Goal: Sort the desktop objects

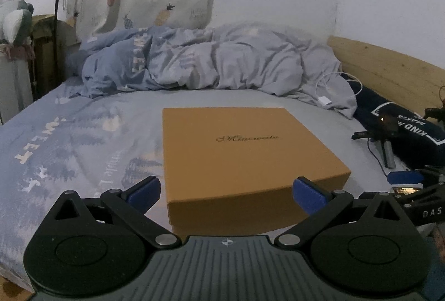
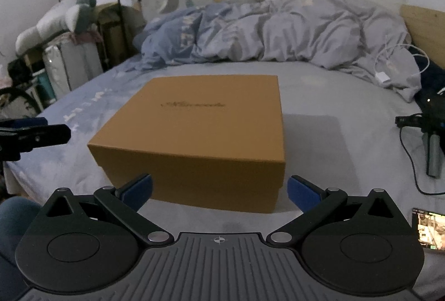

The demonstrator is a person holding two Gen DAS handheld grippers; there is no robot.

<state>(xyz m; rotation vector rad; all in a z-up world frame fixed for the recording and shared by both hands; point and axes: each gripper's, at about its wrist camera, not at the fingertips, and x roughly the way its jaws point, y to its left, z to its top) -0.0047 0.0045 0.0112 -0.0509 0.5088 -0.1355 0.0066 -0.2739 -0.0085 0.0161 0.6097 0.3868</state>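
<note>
One box (image 1: 247, 153) sits on the bed (image 1: 83, 134) before my two grippers, left (image 1: 226, 194) and right (image 2: 219, 189), both wide and empty; its lettering is unreadable, a phone (image 2: 428, 231) cut off.

A closed, square, tan cardboard box (image 1: 244, 159) (image 2: 200, 134) with a fitted lid sat flat and upright on the pale blue printed bedsheet (image 1: 83, 139) (image 2: 319, 95), roughly at the middle of the bed. A thin cursive logo ran across the centre of its lid, too small to read. The lid was fully seated, its skirt covering most of the sides, with a narrow strip of the base showing beneath.
</note>
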